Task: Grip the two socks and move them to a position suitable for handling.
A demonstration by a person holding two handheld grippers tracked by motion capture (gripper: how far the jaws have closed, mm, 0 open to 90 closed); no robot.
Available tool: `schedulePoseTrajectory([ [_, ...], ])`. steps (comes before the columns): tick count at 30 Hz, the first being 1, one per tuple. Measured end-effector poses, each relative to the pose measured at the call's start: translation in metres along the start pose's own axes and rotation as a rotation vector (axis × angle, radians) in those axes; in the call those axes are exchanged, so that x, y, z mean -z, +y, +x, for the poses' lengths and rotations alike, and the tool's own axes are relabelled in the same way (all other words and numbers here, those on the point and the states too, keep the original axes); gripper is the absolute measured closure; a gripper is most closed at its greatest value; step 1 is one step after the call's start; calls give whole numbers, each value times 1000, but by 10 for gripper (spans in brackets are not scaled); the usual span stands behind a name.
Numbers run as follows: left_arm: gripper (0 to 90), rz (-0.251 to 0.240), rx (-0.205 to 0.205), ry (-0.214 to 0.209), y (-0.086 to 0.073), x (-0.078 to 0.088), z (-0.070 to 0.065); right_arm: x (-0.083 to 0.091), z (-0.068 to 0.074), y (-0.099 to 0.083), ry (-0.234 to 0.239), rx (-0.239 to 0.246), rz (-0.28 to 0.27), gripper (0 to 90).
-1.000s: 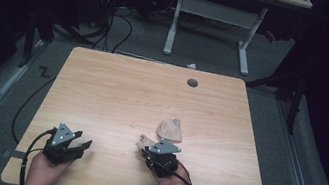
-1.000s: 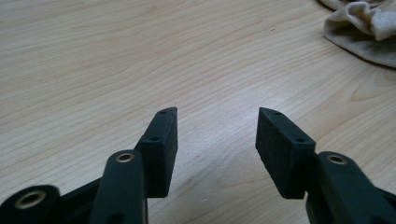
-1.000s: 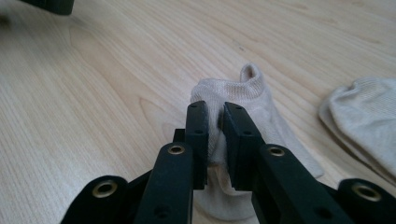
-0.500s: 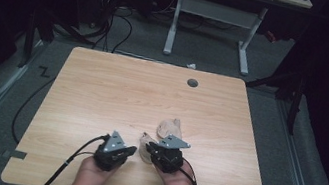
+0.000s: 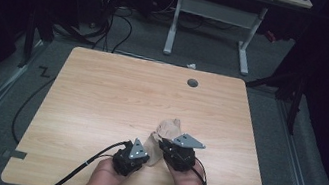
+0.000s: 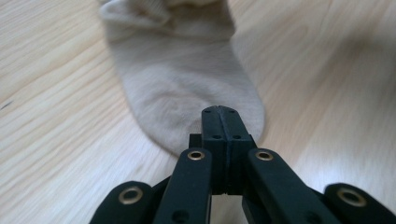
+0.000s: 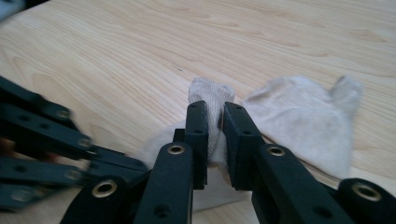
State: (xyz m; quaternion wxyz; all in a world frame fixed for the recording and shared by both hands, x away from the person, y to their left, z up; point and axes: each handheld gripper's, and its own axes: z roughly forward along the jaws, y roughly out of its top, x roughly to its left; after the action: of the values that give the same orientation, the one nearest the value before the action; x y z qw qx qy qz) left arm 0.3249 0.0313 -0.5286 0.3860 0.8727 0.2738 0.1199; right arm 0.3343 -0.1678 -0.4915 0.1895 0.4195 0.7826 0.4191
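At the lower middle of the high view, a beige sock [image 5: 161, 137] lay on the desk [image 5: 101, 97]. The right hand-held gripper [image 7: 215, 133] pinched its fabric; the left hand-held gripper [image 6: 223, 122], jaws together, seemed clamped on the toe. Spreading it flat probably came next.

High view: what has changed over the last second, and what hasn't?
The left gripper crossed from the table's left front corner to the sock and shut its jaws at the toe end; whether cloth is pinched I cannot tell. The right gripper stayed clamped on a fold of the sock, barely shifting. The sock kept its place on the table.
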Motion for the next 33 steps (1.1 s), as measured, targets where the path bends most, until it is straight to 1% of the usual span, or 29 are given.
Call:
schedulePoseTrajectory([
  [1, 900, 0, 0, 0, 0, 0, 0, 0, 0, 0, 0, 0, 0, 812],
  [2, 900, 7, -5, 6, -6, 8, 3, 2, -2, -1, -12, -1, -2, 812],
  [3, 900, 7, -5, 6, -6, 8, 3, 2, -2, -1, -12, -1, -2, 812],
  [4, 900, 13, -7, 21, -14, 16, 8, 3, -2, -3, -16, 0, 4, 813],
  [5, 900, 13, -7, 21, -14, 16, 8, 3, -1, -4, -21, 6, 8, 813],
  [8, 900, 13, 9, 40, -25, 28, 16, 3, 2, -7, -19, 19, 20, 814],
  [10, 900, 14, 23, 58, -33, 36, 23, 3, 4, -8, -18, 18, 26, 815],
  [13, 900, 16, 39, 84, -40, 44, 32, 2, 8, -11, -17, 34, 40, 814],
  [14, 900, 18, 42, 95, -42, 46, 35, 1, 12, -14, -17, 42, 54, 814],
  [15, 900, 20, 49, 116, -45, 50, 41, 1, 13, -16, -17, 46, 57, 814],
  [16, 900, 20, 49, 116, -45, 50, 41, 1, 13, -16, -17, 46, 57, 814],
  [19, 900, 19, 62, 139, -48, 53, 48, -1, 16, -23, -14, 48, 74, 813],
  [21, 900, 20, 63, 139, -48, 53, 49, -1, 17, -26, -19, 53, 79, 811],
  [22, 900, 17, 60, 145, -48, 52, 48, 0, 17, -28, -20, 50, 85, 806],
  [26, 900, 17, 55, 152, -48, 52, 47, 2, 16, -33, -43, 59, 95, 779],
  [27, 900, 17, 55, 152, -48, 52, 47, 2, 16, -33, -43, 59, 95, 779],
  [28, 900, 16, 56, 150, -48, 52, 47, 4, 16, -32, -53, 60, 90, 760],
  [29, 900, 16, 56, 150, -48, 52, 47, 4, 16, -32, -53, 60, 90, 760],
  [30, 900, 16, 57, 150, -48, 52, 48, 6, 15, -30, -46, 47, 77, 752],
  [33, 900, 14, 58, 152, -47, 51, 47, 5, 14, -28, -44, 45, 73, 751],
])
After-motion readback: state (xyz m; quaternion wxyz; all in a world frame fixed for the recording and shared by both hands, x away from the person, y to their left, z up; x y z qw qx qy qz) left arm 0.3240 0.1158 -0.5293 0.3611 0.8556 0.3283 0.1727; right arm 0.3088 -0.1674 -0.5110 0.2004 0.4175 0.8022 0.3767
